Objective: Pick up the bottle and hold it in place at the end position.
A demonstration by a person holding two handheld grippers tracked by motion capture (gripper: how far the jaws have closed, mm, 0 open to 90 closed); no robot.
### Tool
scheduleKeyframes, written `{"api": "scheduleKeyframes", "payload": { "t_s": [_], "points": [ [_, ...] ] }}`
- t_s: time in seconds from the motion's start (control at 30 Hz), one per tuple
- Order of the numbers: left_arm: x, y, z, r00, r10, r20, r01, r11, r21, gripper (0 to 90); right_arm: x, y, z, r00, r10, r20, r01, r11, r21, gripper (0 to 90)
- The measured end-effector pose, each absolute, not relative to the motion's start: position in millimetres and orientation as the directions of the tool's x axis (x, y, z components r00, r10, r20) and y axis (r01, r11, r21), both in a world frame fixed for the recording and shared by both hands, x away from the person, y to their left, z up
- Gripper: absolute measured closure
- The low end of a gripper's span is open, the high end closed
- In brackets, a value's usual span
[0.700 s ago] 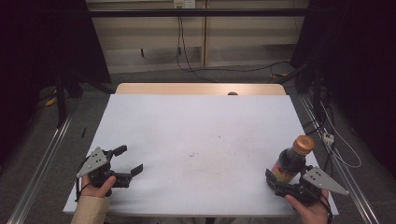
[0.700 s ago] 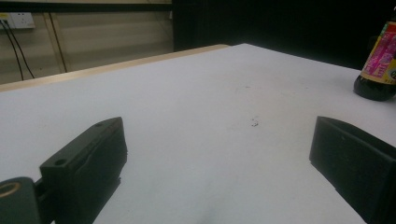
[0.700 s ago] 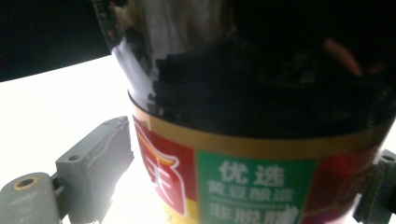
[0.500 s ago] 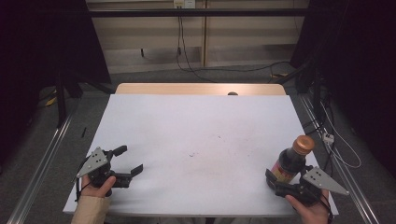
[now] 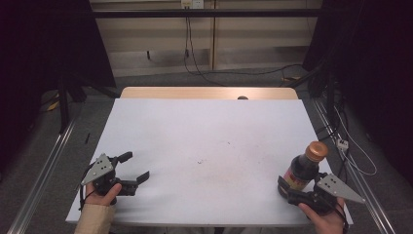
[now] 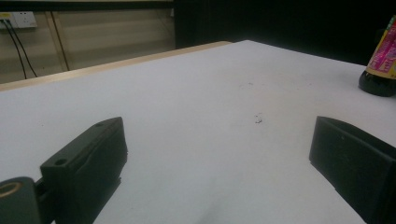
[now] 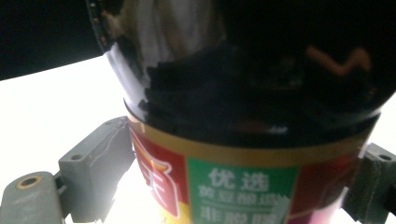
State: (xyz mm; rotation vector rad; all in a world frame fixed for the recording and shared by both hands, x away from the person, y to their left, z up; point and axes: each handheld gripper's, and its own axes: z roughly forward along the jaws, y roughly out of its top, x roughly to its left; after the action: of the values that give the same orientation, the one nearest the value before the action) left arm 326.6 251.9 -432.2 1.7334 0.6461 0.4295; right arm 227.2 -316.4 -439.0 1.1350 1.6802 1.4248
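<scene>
Right now the right gripper (image 5: pixel 292 187) squeezes a dark bottle (image 5: pixel 304 168) low down, one jaw on each side of its label. That bottle stands up straight near the right front corner of the white table (image 5: pixel 209 141). Far away, the left gripper (image 5: pixel 132 167) sits with its jaws wide apart, holding nothing.

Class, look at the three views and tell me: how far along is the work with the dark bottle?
Done: the right gripper has its jaws around the labelled lower body of the dark sauce bottle, pads against the label in the right gripper view. In hand: the bottle stands upright on the white table near its right edge. Left: probably any lifting or moving; the left gripper is open with nothing between its jaws.
</scene>
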Motion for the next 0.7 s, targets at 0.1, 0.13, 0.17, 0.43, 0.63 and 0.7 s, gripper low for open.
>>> {"api": "scheduleKeyframes", "payload": {
  "t_s": [0.1,0.13,0.17,0.43,0.63,0.7],
  "points": [
    [327,251,-433,0.782,0.622,-0.051,0.200,-0.172,0.965,4.0,226,-317,-437,-0.412,0.909,0.054,0.204,0.034,0.978,9.9],
    [327,251,-433,0.781,0.623,-0.048,0.199,-0.175,0.964,4.0,226,-317,-437,-0.412,0.909,0.054,0.204,0.034,0.978,9.9],
    [327,251,-433,0.780,0.623,-0.050,0.202,-0.175,0.964,4.0,226,-318,-434,-0.407,0.912,0.056,0.203,0.030,0.979,10.4],
    [327,250,-433,0.782,0.621,-0.053,0.200,-0.170,0.965,4.0,226,-321,-425,-0.399,0.914,0.072,0.201,0.010,0.979,15.4],
    [328,250,-435,0.784,0.618,-0.050,0.206,-0.183,0.961,4.0,228,-322,-422,-0.402,0.913,0.074,0.207,0.012,0.978,20.4],
    [328,250,-435,0.785,0.617,-0.054,0.211,-0.184,0.960,4.0,228,-322,-422,-0.398,0.914,0.078,0.208,0.006,0.978,21.1]
  ]
}}
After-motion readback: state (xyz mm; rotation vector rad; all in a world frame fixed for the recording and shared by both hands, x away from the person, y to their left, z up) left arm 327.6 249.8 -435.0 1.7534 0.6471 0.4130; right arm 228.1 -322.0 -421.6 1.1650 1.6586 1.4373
